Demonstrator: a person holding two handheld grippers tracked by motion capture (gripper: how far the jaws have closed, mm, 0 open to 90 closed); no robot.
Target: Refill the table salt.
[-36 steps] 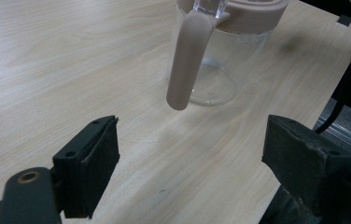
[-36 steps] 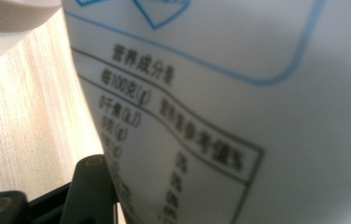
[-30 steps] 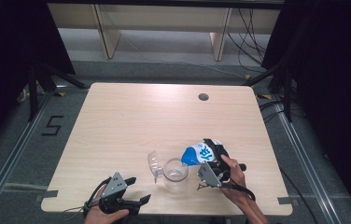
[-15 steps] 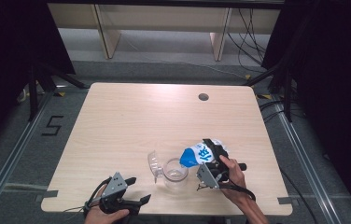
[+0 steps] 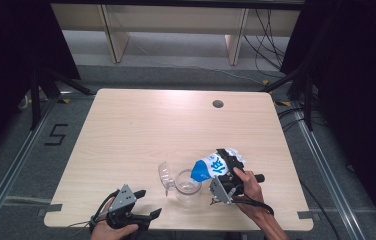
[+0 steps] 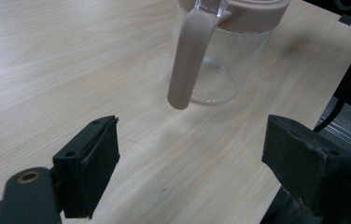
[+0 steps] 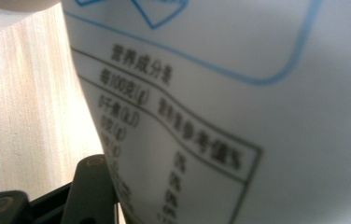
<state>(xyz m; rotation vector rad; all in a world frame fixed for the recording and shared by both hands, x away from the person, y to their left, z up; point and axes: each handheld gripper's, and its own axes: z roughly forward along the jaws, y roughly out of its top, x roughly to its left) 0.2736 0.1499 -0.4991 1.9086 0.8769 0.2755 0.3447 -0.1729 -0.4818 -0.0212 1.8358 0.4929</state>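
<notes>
- I see the right gripper [image 5: 224, 175] pinching a white and blue pouch [image 5: 211, 167]; its fingers are clamped on the pouch body, with a person's hand wrapped round the gripper at about 5 o'clock on the counter [image 5: 141, 130].
- Pouch long axis runs tilted, from the gripper at the upper right down toward roughly 8 o'clock; the blue end points at the mouth of the jug [image 5: 186, 182].
- Pouch material: soft, glossy film, bulging and curved. In the right gripper view its white face [image 7: 239, 112] carries a blue outline and a printed table of dark characters.
- Jug: clear, round-walled glass or plastic, standing upright on the counter just left of the pouch. In the left gripper view it shows a matt beige collar and a smooth, rounded beige handle [image 6: 190, 56] hanging down its side.
- Left gripper [image 5: 141, 216] sits at the near edge, about 7 o'clock, well apart from the jug; its fingers [image 6: 92, 165] are spread wide with nothing between them. Pads look black and rubbery.
- Counter: pale wood-grain laminate, rectangular, with a small round hole at about 1 o'clock.
</notes>
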